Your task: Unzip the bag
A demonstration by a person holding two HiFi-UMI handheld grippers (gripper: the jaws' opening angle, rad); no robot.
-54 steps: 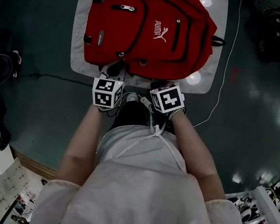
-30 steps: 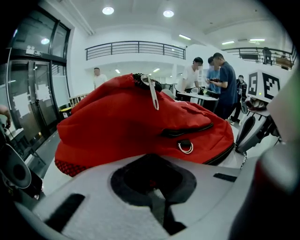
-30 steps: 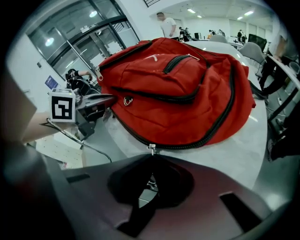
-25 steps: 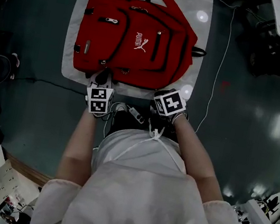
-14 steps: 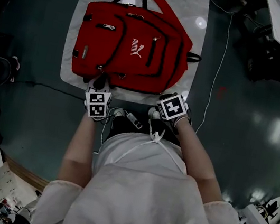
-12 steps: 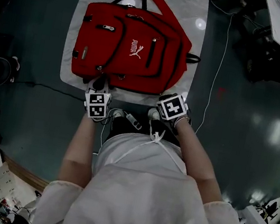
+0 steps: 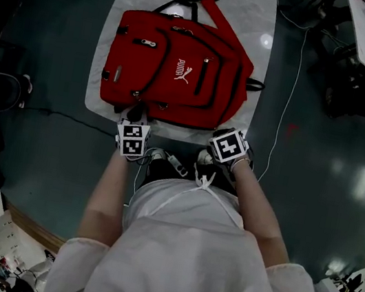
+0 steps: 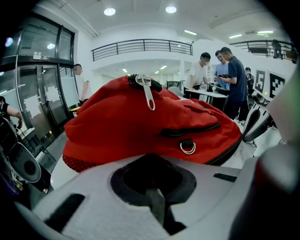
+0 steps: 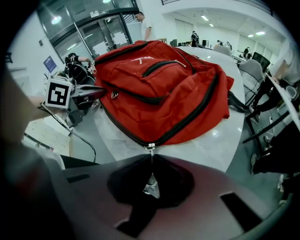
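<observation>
A red backpack lies flat on a white table. My left gripper is at the bag's near left corner. In the left gripper view it is shut, with nothing showing between the jaws and the bag just beyond them. My right gripper is at the near right corner. In the right gripper view it is shut on the metal zipper pull, which hangs from the slider of the black main zipper at the bag's edge.
A thin white cable runs down the floor right of the table. Dark equipment stands at the far right. Several people stand behind the bag in the left gripper view. The table's near rim lies beside the slider.
The right gripper has slid rightward along the bag's near edge toward the right corner. The left gripper stays at the near left corner. The head camera has shifted a little.
</observation>
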